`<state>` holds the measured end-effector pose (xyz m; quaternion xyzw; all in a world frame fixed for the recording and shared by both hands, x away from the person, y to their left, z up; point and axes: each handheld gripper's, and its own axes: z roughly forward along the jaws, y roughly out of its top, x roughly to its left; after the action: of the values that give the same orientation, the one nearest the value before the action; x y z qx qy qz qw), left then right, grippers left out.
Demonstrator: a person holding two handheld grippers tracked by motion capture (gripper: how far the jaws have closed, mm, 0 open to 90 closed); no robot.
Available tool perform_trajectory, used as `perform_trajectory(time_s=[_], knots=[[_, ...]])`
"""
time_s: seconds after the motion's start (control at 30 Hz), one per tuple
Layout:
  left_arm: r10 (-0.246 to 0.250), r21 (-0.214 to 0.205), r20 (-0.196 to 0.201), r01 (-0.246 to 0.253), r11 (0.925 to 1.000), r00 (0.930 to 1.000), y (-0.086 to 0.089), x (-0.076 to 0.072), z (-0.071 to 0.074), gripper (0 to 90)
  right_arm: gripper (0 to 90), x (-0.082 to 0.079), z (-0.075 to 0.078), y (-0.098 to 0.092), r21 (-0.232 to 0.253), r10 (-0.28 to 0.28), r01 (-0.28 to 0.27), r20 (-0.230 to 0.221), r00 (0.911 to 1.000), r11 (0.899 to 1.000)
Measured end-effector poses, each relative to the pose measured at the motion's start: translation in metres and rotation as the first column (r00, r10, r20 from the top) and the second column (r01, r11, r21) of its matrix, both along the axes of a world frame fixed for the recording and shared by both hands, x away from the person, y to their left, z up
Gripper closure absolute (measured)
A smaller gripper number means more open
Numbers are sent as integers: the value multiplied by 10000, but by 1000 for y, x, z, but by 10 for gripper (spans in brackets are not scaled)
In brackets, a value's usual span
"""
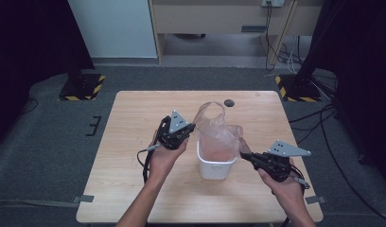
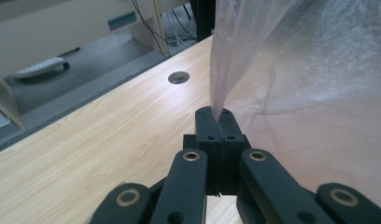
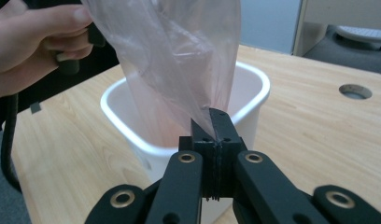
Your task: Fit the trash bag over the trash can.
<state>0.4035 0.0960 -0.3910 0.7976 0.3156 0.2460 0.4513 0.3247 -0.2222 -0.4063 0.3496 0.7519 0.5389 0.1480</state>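
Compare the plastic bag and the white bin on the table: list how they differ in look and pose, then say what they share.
The plastic bag is see-through, pinkish and crumpled; the white bin is opaque and rigid. The bag is held up from both sides, pinched by the left gripper and the right gripper, both shut on its film; the bin stands by itself on the table. The bag rises above the rim, while the bin stays low. Both are open-topped containers, with the bag's lower part inside the bin.

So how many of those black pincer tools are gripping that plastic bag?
2. The left gripper pinches the plastic bag at its left edge, and the right gripper pinches its right edge. Both jaws are clamped on the film above the white bin.
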Motion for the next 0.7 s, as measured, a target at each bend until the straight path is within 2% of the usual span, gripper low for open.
perform_trajectory(time_s=[0.1,0.17,0.23,0.47,0.57,0.7], knots=[[-65,251,-150,69,9997,9999,-5,3,-4,900,898,-1,-6,-2,-37,311,-312,-208,9993,9995],[-135,333,-185,141,9993,9997,-8,4,-6,900,866,-1,-9,-2,-71,366,-368,-199,9991,9993],[-174,394,-188,181,9991,9997,-10,3,-7,900,852,-1,-11,-2,-7,254,-255,-87,9996,9997],[-147,436,-220,157,9989,9996,-9,3,-6,900,900,-2,-6,-7,188,15,-24,428,9991,9998],[-122,358,-270,132,9993,9996,-8,4,-7,900,900,-4,-9,-10,46,110,-112,389,9992,9999],[-100,504,-346,117,9987,9994,-8,6,-10,900,900,-3,-14,-8,-54,275,-274,119,9996,9996]])
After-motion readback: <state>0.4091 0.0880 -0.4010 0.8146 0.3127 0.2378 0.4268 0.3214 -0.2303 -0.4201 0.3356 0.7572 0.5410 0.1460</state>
